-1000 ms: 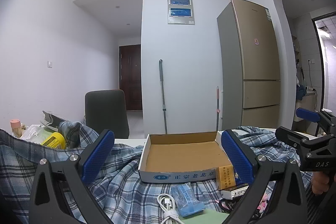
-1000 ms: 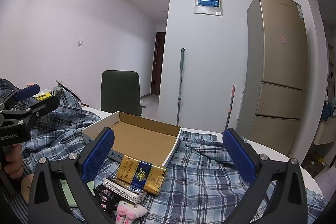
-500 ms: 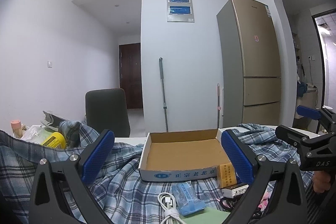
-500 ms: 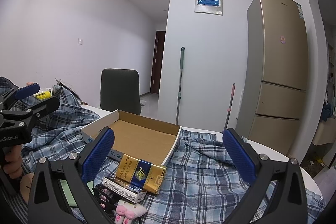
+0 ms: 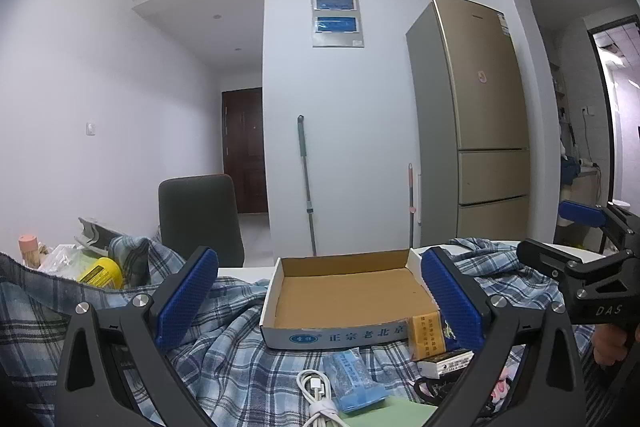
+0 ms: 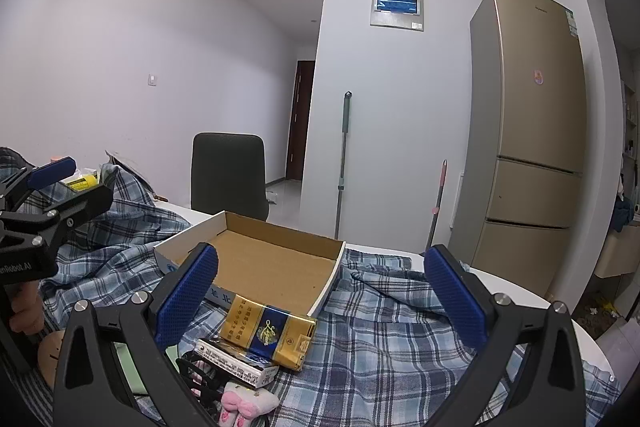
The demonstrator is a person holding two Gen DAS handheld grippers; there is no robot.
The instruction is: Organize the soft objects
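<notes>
A blue plaid shirt (image 5: 224, 355) (image 6: 392, 343) lies crumpled over the table. An empty shallow cardboard box (image 5: 344, 297) (image 6: 264, 267) sits on it. A small pink plush toy (image 6: 246, 405) lies at the near edge. My left gripper (image 5: 320, 297) is open and empty, held above the shirt in front of the box; it also shows in the right wrist view (image 6: 60, 183). My right gripper (image 6: 320, 297) is open and empty above the gold packet, and shows at the right of the left wrist view (image 5: 560, 233).
A gold and blue cigarette packet (image 6: 268, 333) and a white packet (image 6: 236, 367) lie by the box. A blue tissue pack (image 5: 354, 377), white cable (image 5: 318, 397) and yellow can (image 5: 102, 273) are nearby. A dark chair (image 5: 200, 219), mop and fridge (image 5: 472, 119) stand behind.
Both views have shifted slightly; the grippers stay open and the objects on the table have not moved.
</notes>
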